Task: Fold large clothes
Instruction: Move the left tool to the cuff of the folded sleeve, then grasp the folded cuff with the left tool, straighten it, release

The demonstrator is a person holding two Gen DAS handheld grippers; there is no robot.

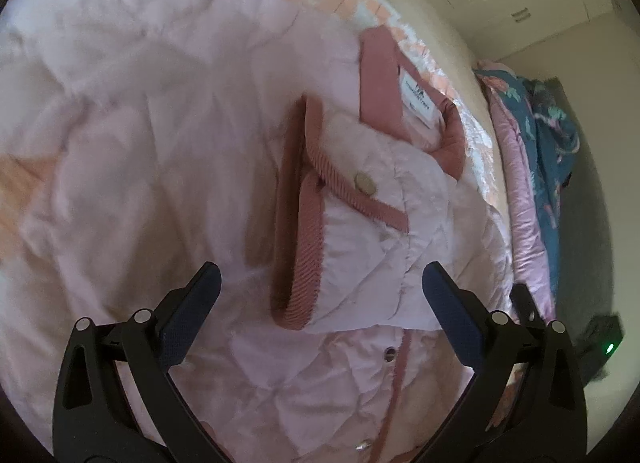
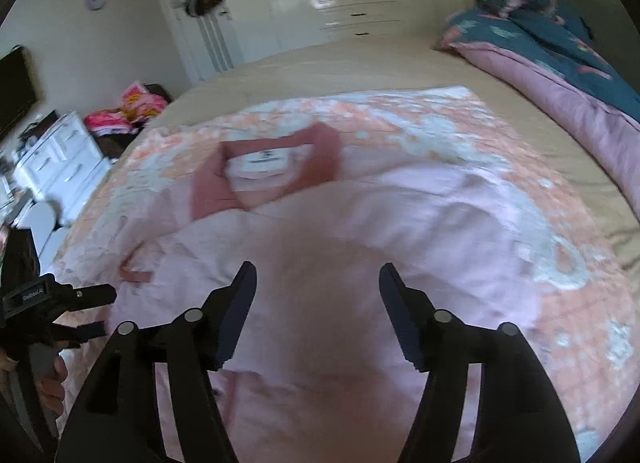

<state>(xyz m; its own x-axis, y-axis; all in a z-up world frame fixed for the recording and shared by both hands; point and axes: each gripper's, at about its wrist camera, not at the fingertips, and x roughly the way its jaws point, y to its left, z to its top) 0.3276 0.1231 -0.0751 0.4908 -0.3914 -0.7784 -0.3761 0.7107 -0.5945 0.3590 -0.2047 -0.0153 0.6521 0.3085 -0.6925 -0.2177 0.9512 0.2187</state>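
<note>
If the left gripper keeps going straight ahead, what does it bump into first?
Most likely the pink jacket's sleeve cuff, the folded-over part with dark pink ribbed trim. It lies right between the open fingers of the left gripper. Depth is hard to judge through the fisheye.

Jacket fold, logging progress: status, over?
Left gripper open, empty. Right gripper open, empty. Pink jacket flat on bed, cuff folded inward. Nothing obstructing.

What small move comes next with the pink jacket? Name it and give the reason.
Probably lower the left gripper and close its fingers on the sleeve cuff. The pink jacket lies on the bed with that sleeve already folded across its front, the cuff sits between the open fingers, and neither gripper holds cloth. The right gripper hovers open over the jacket's body.
</note>
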